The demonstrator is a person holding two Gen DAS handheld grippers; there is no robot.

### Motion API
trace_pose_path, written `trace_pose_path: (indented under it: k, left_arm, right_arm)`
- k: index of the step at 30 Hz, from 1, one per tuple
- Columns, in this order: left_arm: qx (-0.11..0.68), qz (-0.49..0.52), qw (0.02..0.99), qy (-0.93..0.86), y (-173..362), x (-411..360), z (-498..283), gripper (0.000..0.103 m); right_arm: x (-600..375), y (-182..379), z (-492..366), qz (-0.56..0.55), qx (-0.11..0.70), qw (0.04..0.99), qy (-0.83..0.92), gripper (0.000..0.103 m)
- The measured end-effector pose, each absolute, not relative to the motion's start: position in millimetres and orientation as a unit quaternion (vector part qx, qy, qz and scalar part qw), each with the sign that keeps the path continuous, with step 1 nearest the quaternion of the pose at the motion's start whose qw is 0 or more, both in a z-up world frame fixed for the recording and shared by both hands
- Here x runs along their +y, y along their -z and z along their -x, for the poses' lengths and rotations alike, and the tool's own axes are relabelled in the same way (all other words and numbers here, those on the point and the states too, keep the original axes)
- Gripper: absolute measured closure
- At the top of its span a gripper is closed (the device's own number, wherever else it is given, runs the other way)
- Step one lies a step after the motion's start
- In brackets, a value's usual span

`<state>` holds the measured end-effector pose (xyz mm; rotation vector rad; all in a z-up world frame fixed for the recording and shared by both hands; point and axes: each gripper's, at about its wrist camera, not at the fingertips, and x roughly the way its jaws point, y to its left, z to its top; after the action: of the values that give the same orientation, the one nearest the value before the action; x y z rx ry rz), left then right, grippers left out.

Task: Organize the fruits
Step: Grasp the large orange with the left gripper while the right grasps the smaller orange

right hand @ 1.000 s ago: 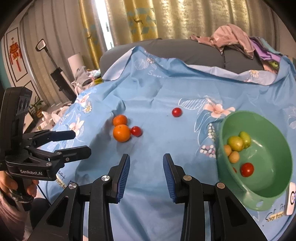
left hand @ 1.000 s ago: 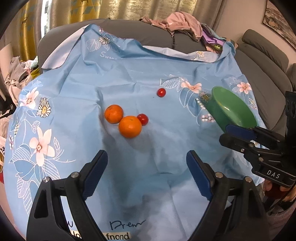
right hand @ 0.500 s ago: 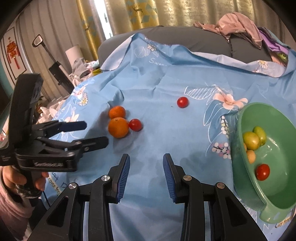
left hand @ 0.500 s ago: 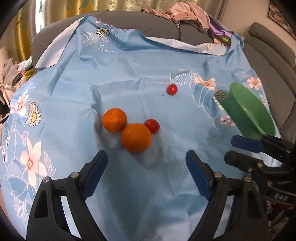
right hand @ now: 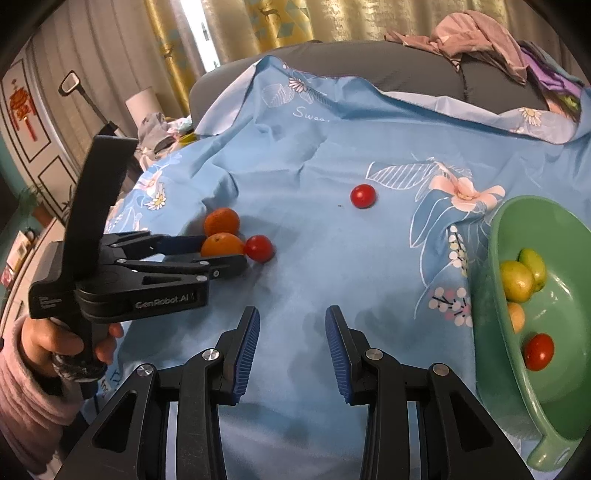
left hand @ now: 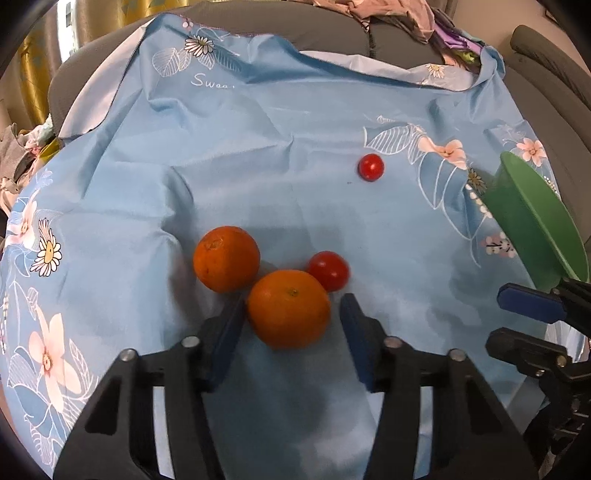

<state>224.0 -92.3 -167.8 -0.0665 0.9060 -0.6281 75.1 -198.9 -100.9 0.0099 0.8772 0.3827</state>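
Two oranges [left hand: 226, 258] [left hand: 289, 308] side by side on the cloth [left hand: 258, 147], touching; a tomato [left hand: 328, 270] just right of the nearer orange. Second tomato [left hand: 371, 167] farther back and to the right, well apart. Bowl [right hand: 495, 236] at the right edge of the cloth, several small fruits [right hand: 517, 280] in it. Sofa [right hand: 369, 62] behind, clothes [right hand: 476, 40] piled on top.

Lighting: even, soft daylight is being admitted through the curtains [right hand: 236, 26] at top; the blue cloth [left hand: 258, 155] is being lit brightly. Shadows: soft, dark patches are being cast beneath the near orange [left hand: 289, 308]. Distortion: edges are being bent and vignetted black by both fisheye lenses. Focus: slight softness is being shown at the margins.
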Motion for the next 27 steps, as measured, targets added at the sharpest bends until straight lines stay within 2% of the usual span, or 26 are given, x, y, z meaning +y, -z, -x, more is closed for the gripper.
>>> trace_pose_path:
  k: [8, 15, 27]
  left_arm:
    - [0.434, 0.057, 0.845, 0.307, 168.8, -84.2, -224.1, 0.057]
    - [0.399, 0.101, 0.86, 0.302, 146.4, -38.3, -208.0, 0.056]
    - [0.379, 0.139, 0.874, 0.27, 142.2, 18.9, -215.2, 0.056]
  right_arm:
    - [-196.0, 103.3, -77.9, -0.002, 0.427, 0.885, -0.188, 0.066]
    - [-182.8, 101.9, -82.3, 0.002, 0.427, 0.881, -0.205, 0.066]
    - [-103.1, 106.9, -143.2, 0.036, 0.411, 0.866, -0.281, 0.066]
